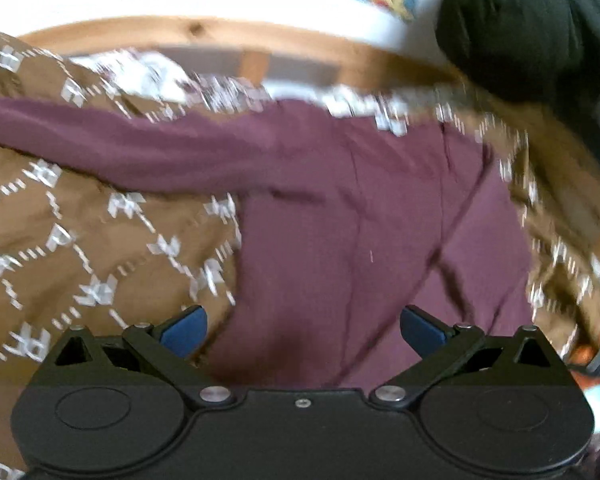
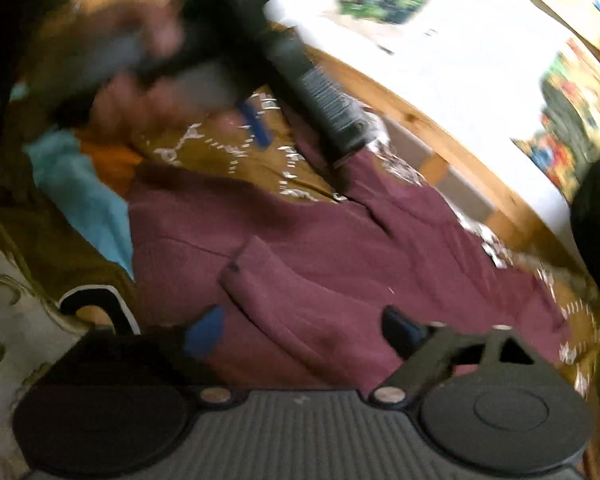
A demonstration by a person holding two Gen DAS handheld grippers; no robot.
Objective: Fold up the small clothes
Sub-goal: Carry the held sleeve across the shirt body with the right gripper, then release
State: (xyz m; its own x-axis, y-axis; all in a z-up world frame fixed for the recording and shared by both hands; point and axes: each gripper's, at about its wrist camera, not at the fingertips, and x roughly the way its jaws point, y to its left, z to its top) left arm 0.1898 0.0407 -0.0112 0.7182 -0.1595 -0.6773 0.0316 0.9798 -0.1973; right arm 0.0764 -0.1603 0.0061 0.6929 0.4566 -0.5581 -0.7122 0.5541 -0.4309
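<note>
A maroon garment (image 1: 340, 220) lies spread on a brown bedspread with white motifs (image 1: 80, 240), one long sleeve stretched to the left. My left gripper (image 1: 303, 330) hovers over the garment's near part, jaws open, with only the cloth lying beneath them. In the right wrist view the same maroon garment (image 2: 320, 240) shows a folded flap near the middle. My right gripper (image 2: 303, 332) stands open just above it, gripping nothing. A blurred hand (image 2: 140, 92) at the upper left holds the left gripper, whose blue fingertips (image 2: 255, 125) point down toward the garment's far edge.
A wooden rail (image 1: 204, 32) bounds the far side of the bedspread, with a white surface and colourful pictures (image 2: 572, 120) beyond. A black rounded object (image 1: 520, 28) sits at the right. Teal cloth (image 2: 80, 192) and orange cloth (image 2: 112, 160) lie at the left.
</note>
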